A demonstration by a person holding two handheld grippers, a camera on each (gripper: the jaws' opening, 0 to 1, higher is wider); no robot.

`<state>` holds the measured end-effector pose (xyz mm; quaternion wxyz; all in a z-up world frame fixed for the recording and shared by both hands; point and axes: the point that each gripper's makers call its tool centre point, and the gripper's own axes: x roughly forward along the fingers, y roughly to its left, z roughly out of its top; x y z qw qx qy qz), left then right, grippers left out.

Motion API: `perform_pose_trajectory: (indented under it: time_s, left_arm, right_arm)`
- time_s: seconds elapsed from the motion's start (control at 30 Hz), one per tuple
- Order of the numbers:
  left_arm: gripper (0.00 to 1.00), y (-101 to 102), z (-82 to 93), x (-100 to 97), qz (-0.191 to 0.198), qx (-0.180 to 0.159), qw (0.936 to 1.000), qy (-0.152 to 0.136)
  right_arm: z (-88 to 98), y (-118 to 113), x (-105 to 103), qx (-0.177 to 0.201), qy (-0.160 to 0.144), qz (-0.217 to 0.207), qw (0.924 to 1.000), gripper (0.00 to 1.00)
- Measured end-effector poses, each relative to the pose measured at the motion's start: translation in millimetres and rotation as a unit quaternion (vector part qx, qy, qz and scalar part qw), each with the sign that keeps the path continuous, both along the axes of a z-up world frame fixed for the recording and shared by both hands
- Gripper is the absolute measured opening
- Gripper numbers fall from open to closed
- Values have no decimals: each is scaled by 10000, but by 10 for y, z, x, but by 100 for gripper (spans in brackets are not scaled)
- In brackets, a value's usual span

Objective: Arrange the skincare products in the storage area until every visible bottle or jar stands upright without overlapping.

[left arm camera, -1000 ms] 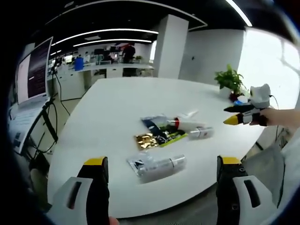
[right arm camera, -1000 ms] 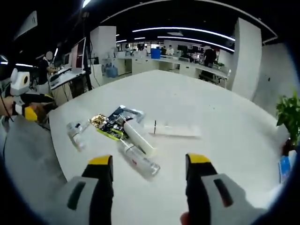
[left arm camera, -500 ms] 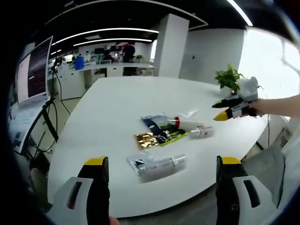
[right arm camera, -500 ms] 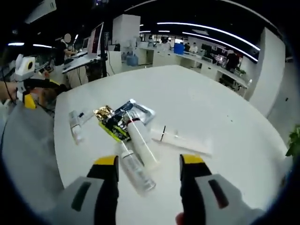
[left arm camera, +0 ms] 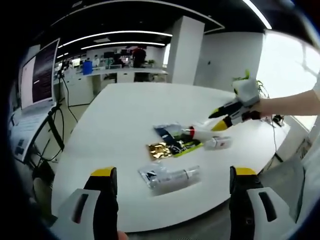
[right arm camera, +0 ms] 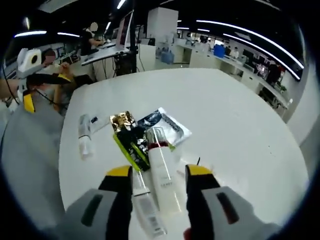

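Note:
On the white round table (left arm camera: 115, 115) lie a white tube with a red collar (left arm camera: 200, 131), a small clear bottle with a silver cap (left arm camera: 217, 143), a plastic-wrapped bottle (left arm camera: 170, 176) and gold, silver and dark sachets (left arm camera: 167, 145). All of them lie flat. My left gripper (left arm camera: 173, 172) is open, short of the table's near edge. My right gripper (left arm camera: 218, 120) hangs just over the tube. In the right gripper view my right gripper (right arm camera: 159, 171) is open, jaws astride the white tube (right arm camera: 165, 187). The clear bottle (right arm camera: 142, 202) lies by its left jaw, the wrapped bottle (right arm camera: 85, 135) farther left.
A potted plant (left arm camera: 244, 76) stands at the table's far side behind the right gripper. A monitor on a stand with cables (left arm camera: 37, 75) is left of the table. The left gripper (right arm camera: 46, 90) and grey clothing (right arm camera: 25, 150) show beyond the table's edge.
My right gripper has moved in from the table's side over the pile and now has the white tube between its jaws. The left gripper has barely moved.

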<state>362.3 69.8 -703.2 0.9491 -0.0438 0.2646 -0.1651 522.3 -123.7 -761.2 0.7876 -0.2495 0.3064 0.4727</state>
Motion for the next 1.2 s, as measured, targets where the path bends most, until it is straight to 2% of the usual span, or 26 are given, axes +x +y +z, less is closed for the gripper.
perform_pose_trajectory:
  time_s: [0.17,0.27,0.37,0.5,0.63,0.8,1.07,1.2]
  left_arm:
    - [91,4,4,0,11,29,10000,-18]
    - [91,12,7,3,25,36,10000,-33]
    - [91,27,12,7,69,37,10000,-51]
    - [91,33,18,8,92,28,9999,-64]
    - [90,38,20,10,105,28,9999,-66]
    - [90,44,26,10,113,18,9999,-80]
    - [90,61,42,14,149,0,9998,-118]
    - [90,66,42,16,156,8,9998,-122]
  right_arm:
    - [-101,130,43,-141,215,136,9996,41]
    - [-201,222,19,-383,366,452,9976,40]
    - [-273,289,42,-518,420,553,9962,40]
    - [-312,414,115,-464,540,474,9963,38]
    - [-354,505,182,-667,517,639,9944,37]
    - [-364,629,268,-735,657,617,9932,34]
    - [-509,749,294,-1298,704,1011,9839,28]
    - [-590,782,311,-1517,836,1010,9797,29]
